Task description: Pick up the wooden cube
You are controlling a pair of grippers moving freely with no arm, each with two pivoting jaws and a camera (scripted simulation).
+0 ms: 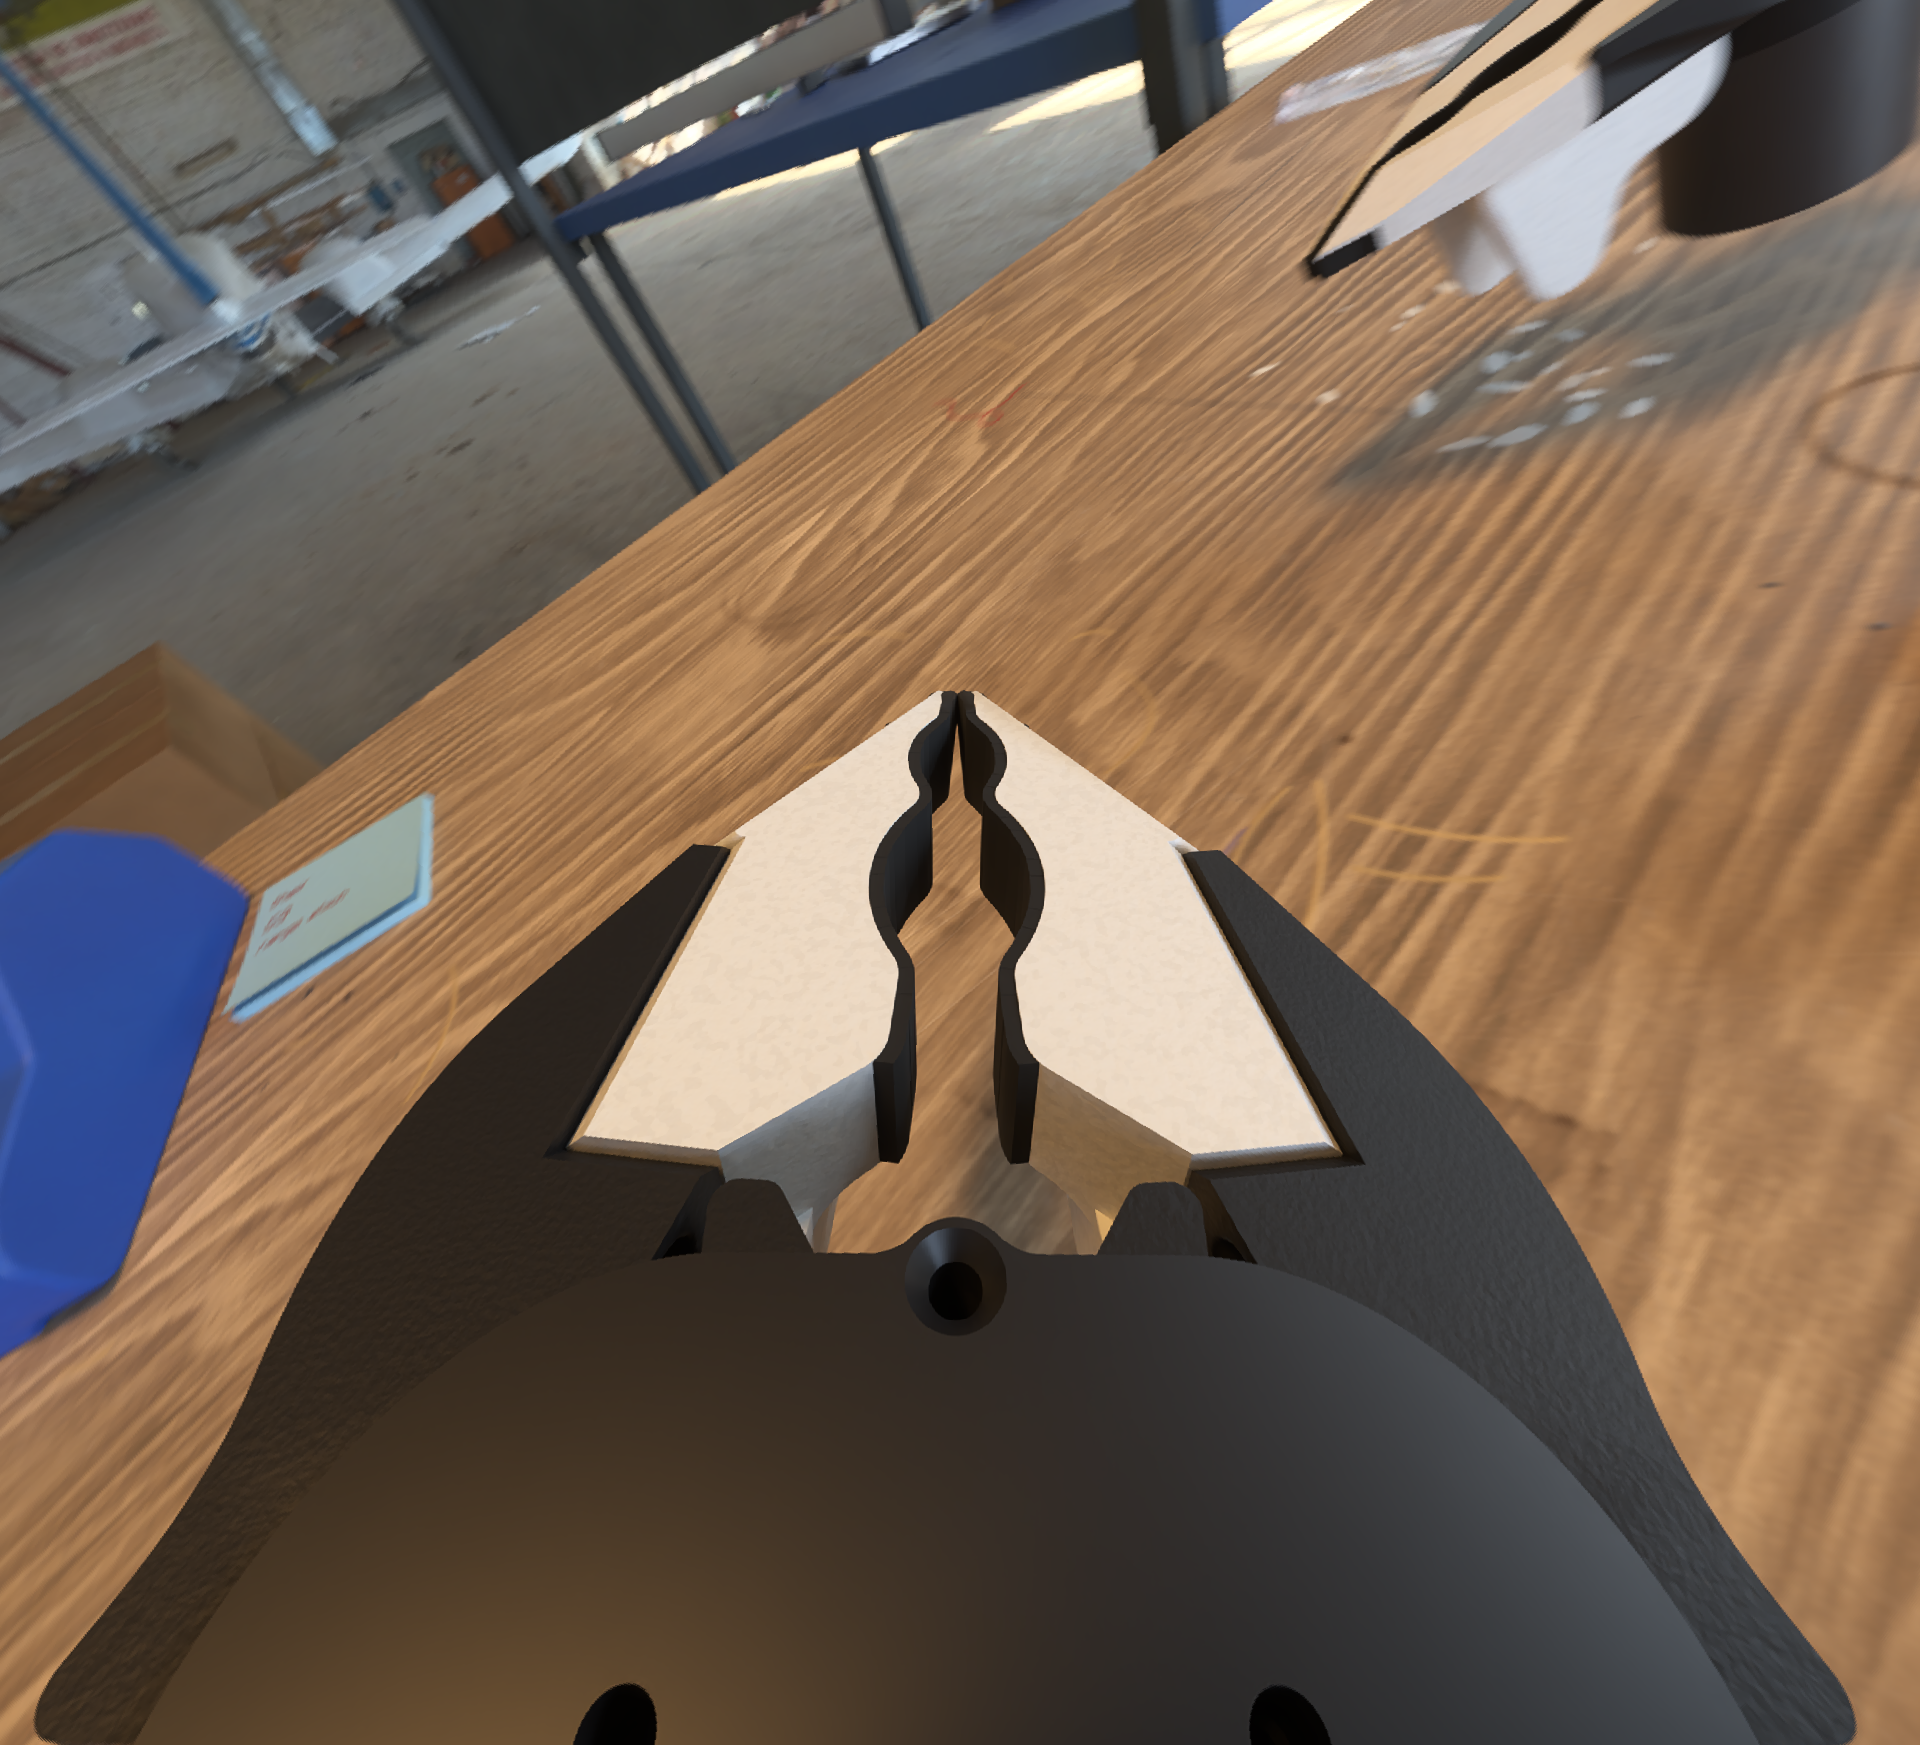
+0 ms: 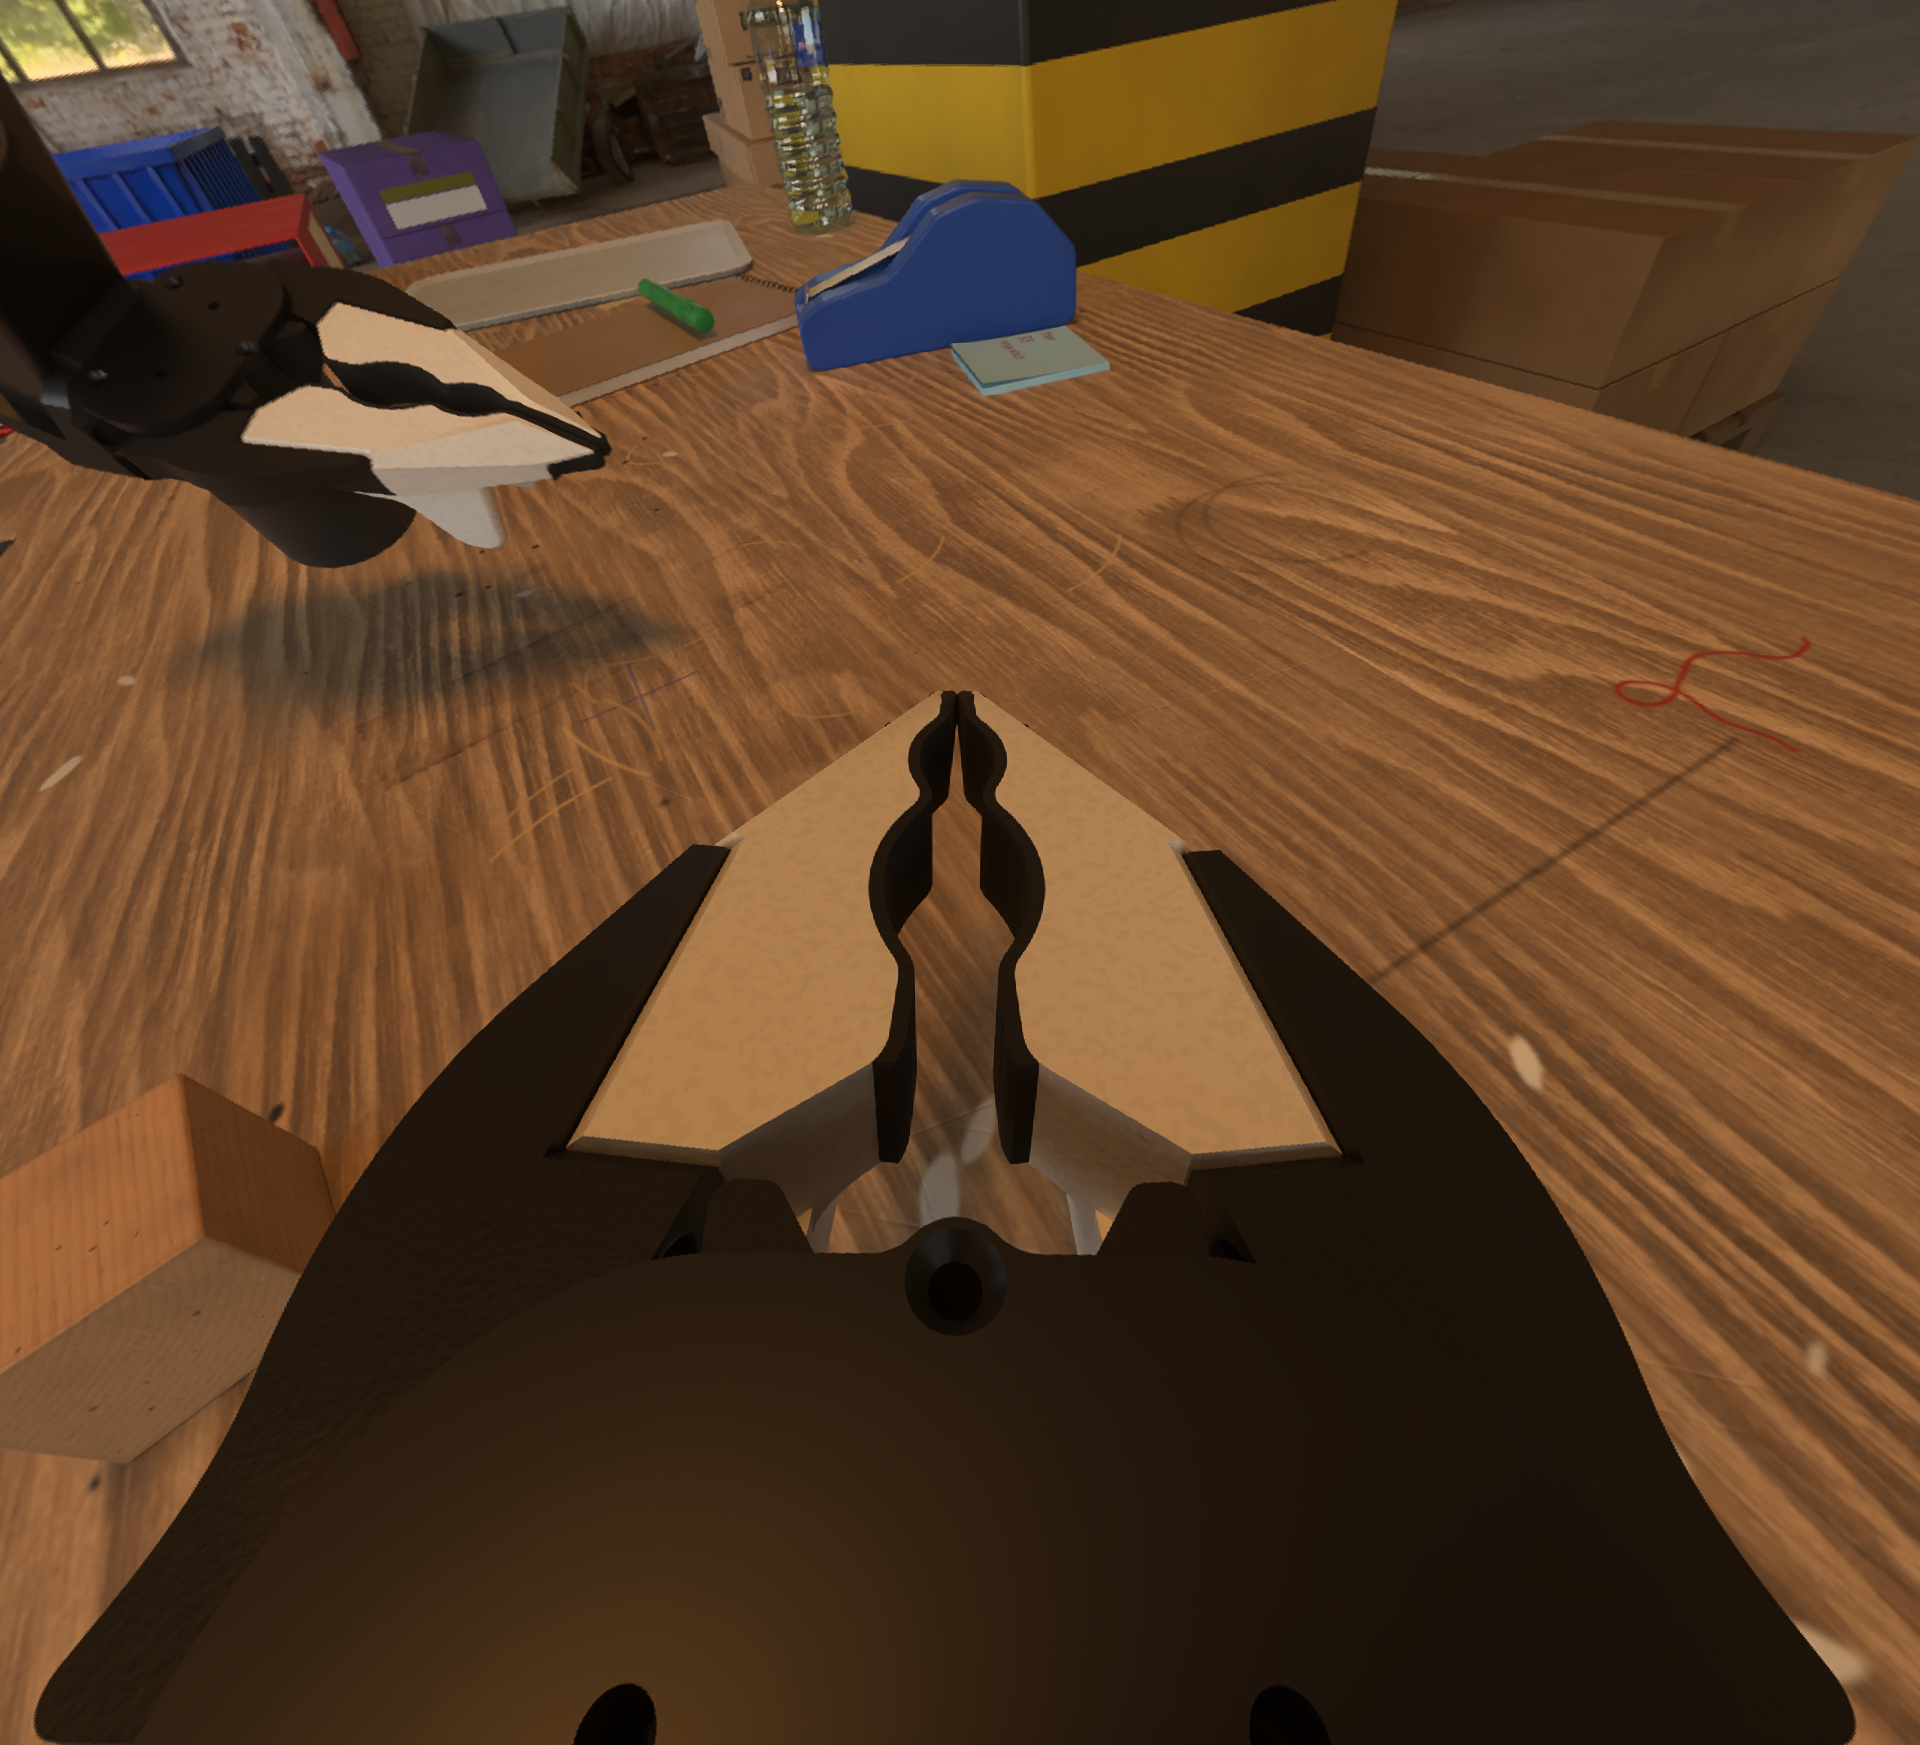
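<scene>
Closest to me, down by the left side of my right fingers (image 2: pixel 956 703), sits the wooden cube (image 2: pixel 145 1248), flat on the counter (image 2: pixel 1247 656) and half hidden by my own black housing. It is beside me, not between the tips, so nothing is gripped. Both right tips are pressed together over bare wood, holding nothing; I judge they stay that way because the approach has not begun, and they must spread before I swing left and back to the cube.

My left fingers (image 1: pixel 956 703) are also pressed together and empty, hovering above the counter well away from the cube, which keeps them clear of the right's path. From the right wrist view they (image 2: pixel 582 448) hang ahead and to the left, throwing a shadow on the wood.

Far ahead of the right tips stand a blue tape dispenser (image 2: pixel 940 277) with a pale blue notepad (image 2: pixel 1029 360) just beside it, a green-handled tool (image 2: pixel 675 308) on a flat board, a beige tray (image 2: pixel 582 272), and a clear plastic bottle (image 2: pixel 795 85). All of these are well apart from the cube, so the pick should be unobstructed.
</scene>
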